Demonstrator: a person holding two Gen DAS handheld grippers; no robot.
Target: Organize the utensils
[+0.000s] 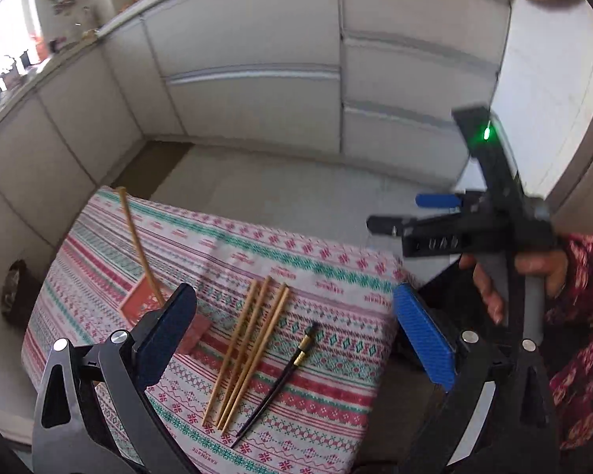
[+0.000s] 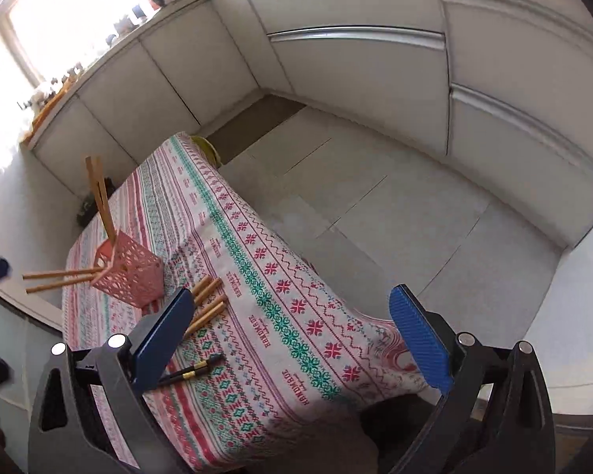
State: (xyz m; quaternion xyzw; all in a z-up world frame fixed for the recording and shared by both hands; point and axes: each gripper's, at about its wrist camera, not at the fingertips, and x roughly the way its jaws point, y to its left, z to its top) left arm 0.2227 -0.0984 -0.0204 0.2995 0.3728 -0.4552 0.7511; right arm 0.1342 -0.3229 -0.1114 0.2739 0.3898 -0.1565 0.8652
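Several wooden chopsticks (image 1: 249, 351) and one black chopstick (image 1: 280, 379) lie side by side on the patterned tablecloth (image 1: 328, 268). A red perforated holder (image 2: 128, 276) stands on the cloth with wooden chopsticks (image 2: 99, 197) sticking out of it. In the left wrist view the holder (image 1: 138, 304) is partly hidden behind my left finger. My left gripper (image 1: 296, 335) is open and empty above the loose chopsticks. My right gripper (image 2: 292, 335) is open and empty above the cloth; it also shows in the left wrist view (image 1: 415, 213), held up at the right.
White cabinets (image 1: 257, 79) line the walls behind the table. The pale tiled floor (image 2: 375, 197) lies beyond the table's far edge. A counter with small items (image 2: 71, 79) runs under the bright window at the left.
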